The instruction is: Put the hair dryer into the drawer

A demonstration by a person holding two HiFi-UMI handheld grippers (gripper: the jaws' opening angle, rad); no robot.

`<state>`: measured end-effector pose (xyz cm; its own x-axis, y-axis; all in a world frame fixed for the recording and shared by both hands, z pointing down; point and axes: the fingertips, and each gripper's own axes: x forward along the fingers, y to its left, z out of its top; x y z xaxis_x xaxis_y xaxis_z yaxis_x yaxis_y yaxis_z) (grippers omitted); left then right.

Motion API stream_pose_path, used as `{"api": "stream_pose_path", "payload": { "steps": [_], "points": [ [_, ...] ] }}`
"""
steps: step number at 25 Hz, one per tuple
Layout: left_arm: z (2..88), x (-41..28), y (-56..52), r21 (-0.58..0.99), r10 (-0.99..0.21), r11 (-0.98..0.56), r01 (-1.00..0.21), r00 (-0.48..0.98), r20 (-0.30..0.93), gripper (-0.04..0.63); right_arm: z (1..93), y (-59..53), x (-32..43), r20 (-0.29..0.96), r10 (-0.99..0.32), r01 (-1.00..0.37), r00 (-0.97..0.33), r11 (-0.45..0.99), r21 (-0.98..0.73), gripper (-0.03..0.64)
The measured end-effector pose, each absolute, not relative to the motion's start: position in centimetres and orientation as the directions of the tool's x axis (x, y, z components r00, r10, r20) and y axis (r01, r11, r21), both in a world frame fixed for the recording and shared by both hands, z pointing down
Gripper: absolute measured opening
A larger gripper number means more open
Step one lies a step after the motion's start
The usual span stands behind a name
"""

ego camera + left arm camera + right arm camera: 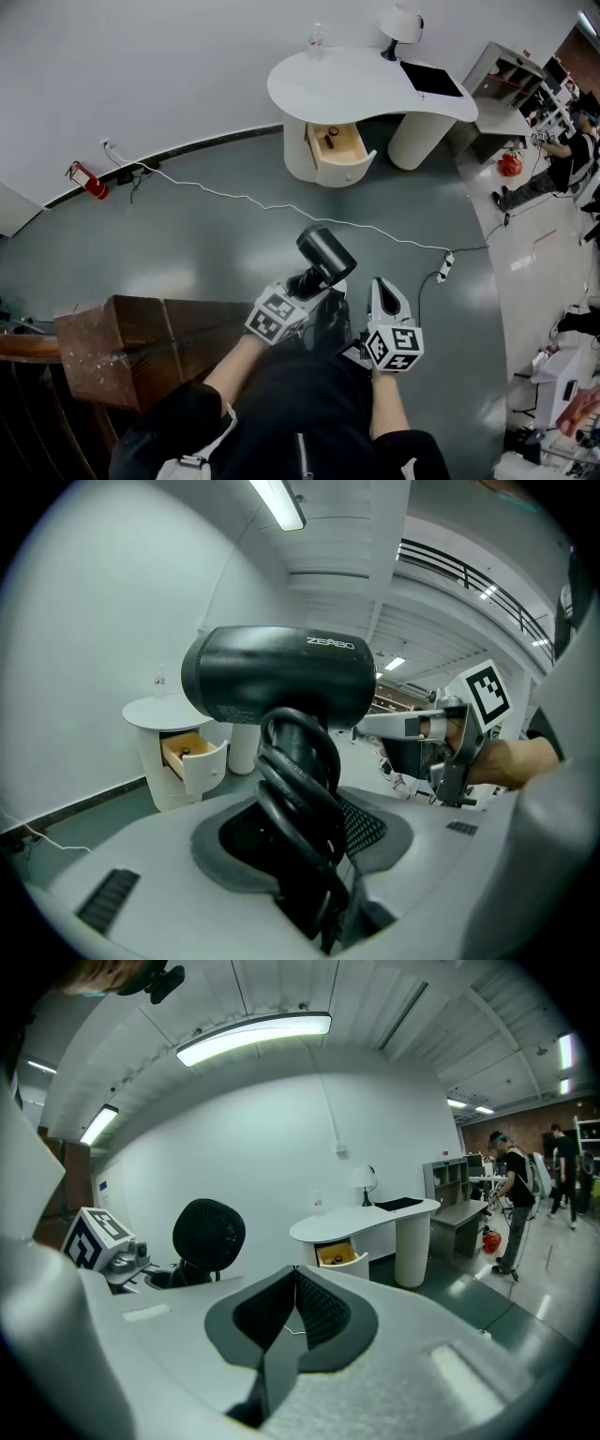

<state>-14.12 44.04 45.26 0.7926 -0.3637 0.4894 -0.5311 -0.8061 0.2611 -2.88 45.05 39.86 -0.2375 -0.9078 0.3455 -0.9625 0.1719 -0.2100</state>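
Gripping the cord-wrapped handle of the black barrel-shaped hair dryer [281,682], our left gripper [309,855] is clamped tight. The coiled black cord hides most of the handle and the place where the jaws meet it. Our right gripper [295,1288] rides just beside it, jaws pressed together with nothing between them. We hold both above the grey floor [216,253], well apart from the white curved table [366,84]. Under the table's top, a pale wooden drawer [339,148] stands pulled open. A small dark item [330,139] lies inside, too small for us to identify.
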Motion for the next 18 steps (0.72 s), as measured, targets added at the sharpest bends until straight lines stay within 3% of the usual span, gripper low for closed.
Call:
{"api": "stream_pose_path", "payload": {
  "steps": [18],
  "points": [
    [45.3,-12.3,30.8,0.270,-0.432,-0.728,-0.630,0.727,0.534,0.187,39.8,29.9,-0.8,0.364,-0.855,-0.923,-0.370,0.295,-0.246,0.005]
  ]
}}
